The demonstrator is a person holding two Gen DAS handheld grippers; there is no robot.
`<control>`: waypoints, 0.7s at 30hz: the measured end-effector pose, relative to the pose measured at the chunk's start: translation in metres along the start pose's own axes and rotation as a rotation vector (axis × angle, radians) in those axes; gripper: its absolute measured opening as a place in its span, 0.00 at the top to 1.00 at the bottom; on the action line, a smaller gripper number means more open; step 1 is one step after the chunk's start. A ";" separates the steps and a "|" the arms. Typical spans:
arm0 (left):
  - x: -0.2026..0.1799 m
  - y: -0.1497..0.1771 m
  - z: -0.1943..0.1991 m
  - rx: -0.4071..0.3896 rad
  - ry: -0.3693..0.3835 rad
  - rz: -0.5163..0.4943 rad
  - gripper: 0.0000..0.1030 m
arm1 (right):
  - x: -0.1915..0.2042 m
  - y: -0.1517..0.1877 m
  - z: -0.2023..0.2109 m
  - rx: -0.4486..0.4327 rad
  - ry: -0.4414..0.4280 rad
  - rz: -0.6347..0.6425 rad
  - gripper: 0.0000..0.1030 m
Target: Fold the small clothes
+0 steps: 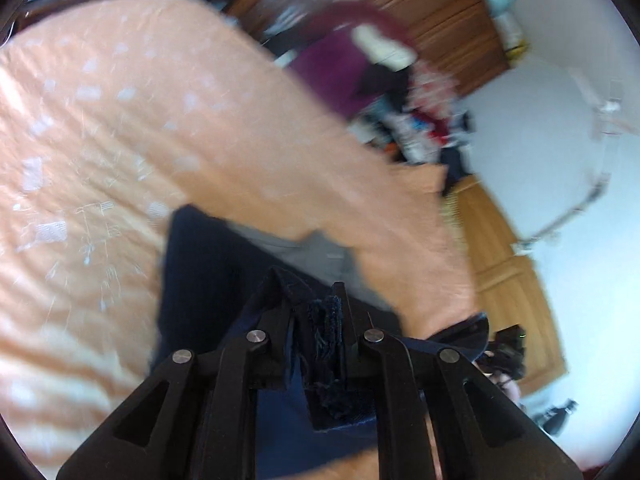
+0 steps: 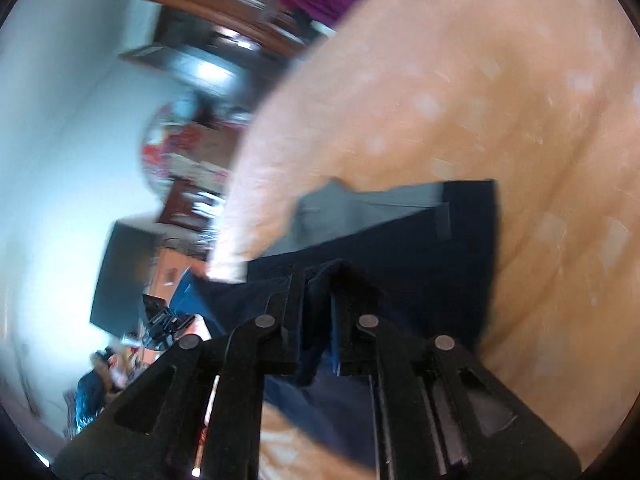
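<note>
A dark navy garment (image 1: pixel 200 280) lies partly on the peach bedcover (image 1: pixel 100 140), with a grey inner part (image 1: pixel 320 252) showing. My left gripper (image 1: pixel 316 300) is shut on a bunched navy edge of it. In the right wrist view the same navy garment (image 2: pixel 440 248) stretches away from me, its grey lining (image 2: pixel 360 208) turned up at the far side. My right gripper (image 2: pixel 320 280) is shut on another edge of the cloth. Both views are blurred by motion.
The bed with the peach cover (image 2: pixel 480 100) fills most of both views. Beyond it stand a wooden wardrobe (image 1: pixel 440 20), a purple cloth (image 1: pixel 336 64), a cluttered pile (image 1: pixel 420 128) and a light wooden cabinet (image 1: pixel 500 256) against a white wall.
</note>
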State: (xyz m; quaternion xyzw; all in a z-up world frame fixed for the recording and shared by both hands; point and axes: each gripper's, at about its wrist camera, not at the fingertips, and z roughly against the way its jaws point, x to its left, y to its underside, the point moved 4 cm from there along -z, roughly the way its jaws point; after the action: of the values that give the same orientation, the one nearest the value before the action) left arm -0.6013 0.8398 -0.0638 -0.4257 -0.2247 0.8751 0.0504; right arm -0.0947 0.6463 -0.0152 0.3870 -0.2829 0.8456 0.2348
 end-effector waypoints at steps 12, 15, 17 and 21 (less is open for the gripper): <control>0.063 -0.023 -0.085 0.083 -0.007 0.107 0.63 | -0.037 -0.014 -0.012 -0.065 0.130 0.045 0.25; 0.057 -0.032 -0.052 -0.030 -0.139 0.021 0.38 | -0.044 -0.025 -0.019 -0.103 0.149 0.041 0.25; 0.059 -0.035 -0.034 -0.080 -0.194 0.016 0.38 | -0.044 -0.025 -0.034 -0.072 0.167 0.044 0.26; 0.035 -0.027 -0.040 -0.026 -0.181 -0.086 0.38 | -0.042 -0.016 -0.067 0.020 0.207 0.113 0.37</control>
State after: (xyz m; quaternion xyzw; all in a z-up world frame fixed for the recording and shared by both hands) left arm -0.5958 0.8876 -0.0985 -0.3355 -0.2577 0.9040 0.0618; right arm -0.0951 0.6944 -0.0800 0.2833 -0.2701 0.8958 0.2107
